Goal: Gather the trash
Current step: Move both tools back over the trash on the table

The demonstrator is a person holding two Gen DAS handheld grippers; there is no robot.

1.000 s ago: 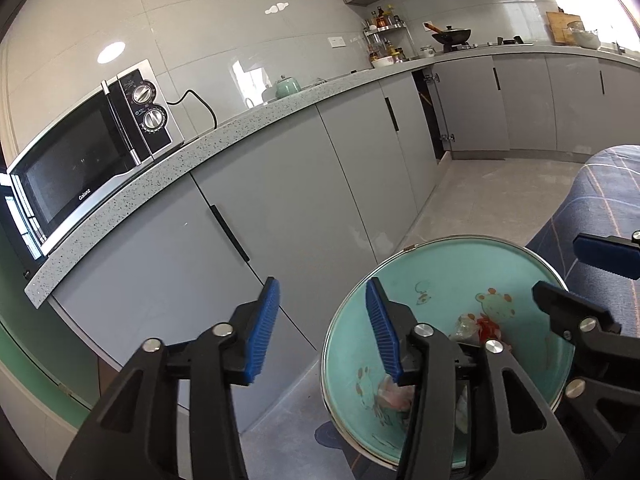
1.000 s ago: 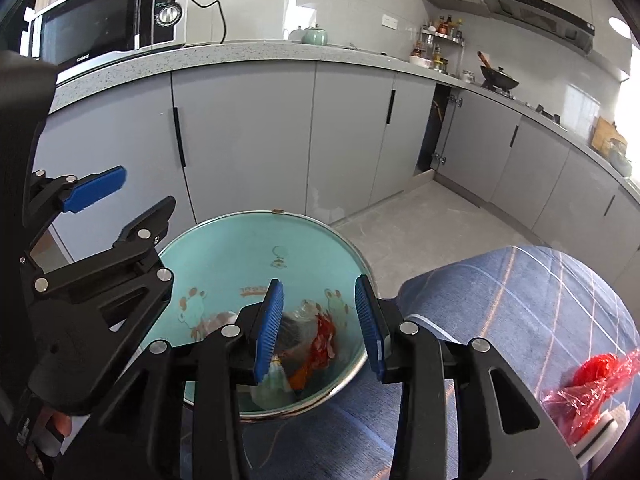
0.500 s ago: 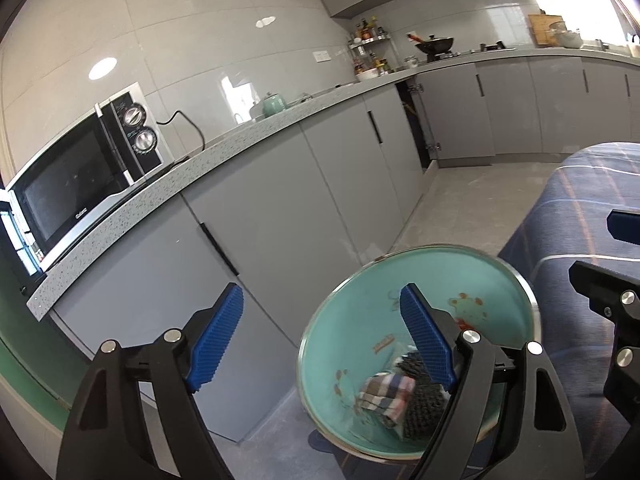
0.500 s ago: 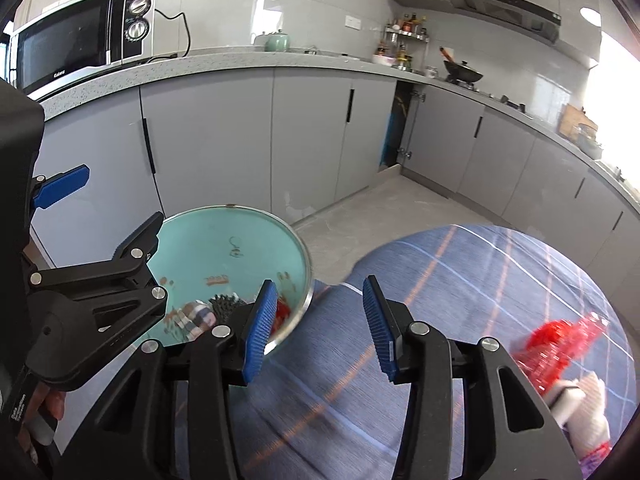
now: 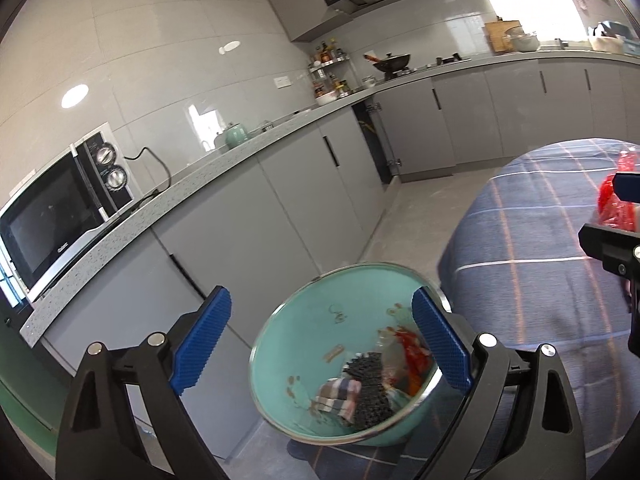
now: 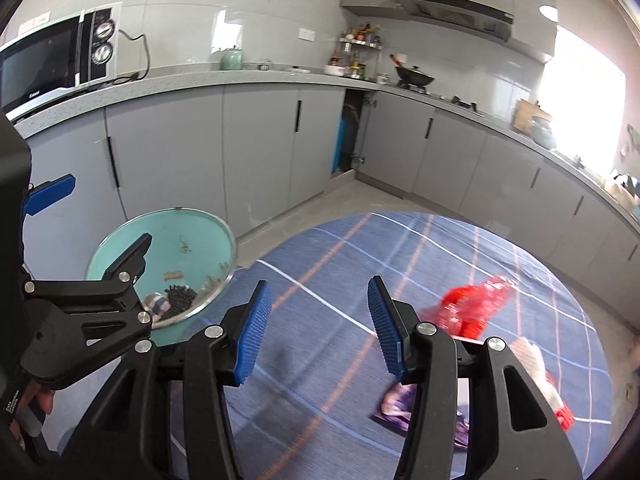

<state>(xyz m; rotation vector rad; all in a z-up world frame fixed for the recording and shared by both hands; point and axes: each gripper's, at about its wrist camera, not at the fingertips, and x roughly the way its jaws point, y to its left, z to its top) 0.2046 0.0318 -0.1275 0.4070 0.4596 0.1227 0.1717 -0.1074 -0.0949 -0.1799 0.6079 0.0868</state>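
Both tools just dropped their loads and swung off the teal basin (image 5: 316, 344). Left tool (image 5: 320, 344): jaws have just been opening, now spread wide, nothing between them; the checked cloth (image 5: 338, 394) and dark mesh scrap (image 5: 370, 388) that weren't in the basin a second ago now lie in its bottom beside the red wrapper bits (image 5: 412, 356). Right tool (image 6: 316, 328): jaws also just been opening, about half spread, empty, now over the blue checked table (image 6: 320, 380) instead of the basin. Remaining trash sits on the table: red crinkled plastic (image 6: 476, 304) just right of the right tool, purple packet (image 6: 394, 404) and a white-and-red piece (image 6: 536, 372) behind its right finger. Likely next: right tool takes the red plastic.
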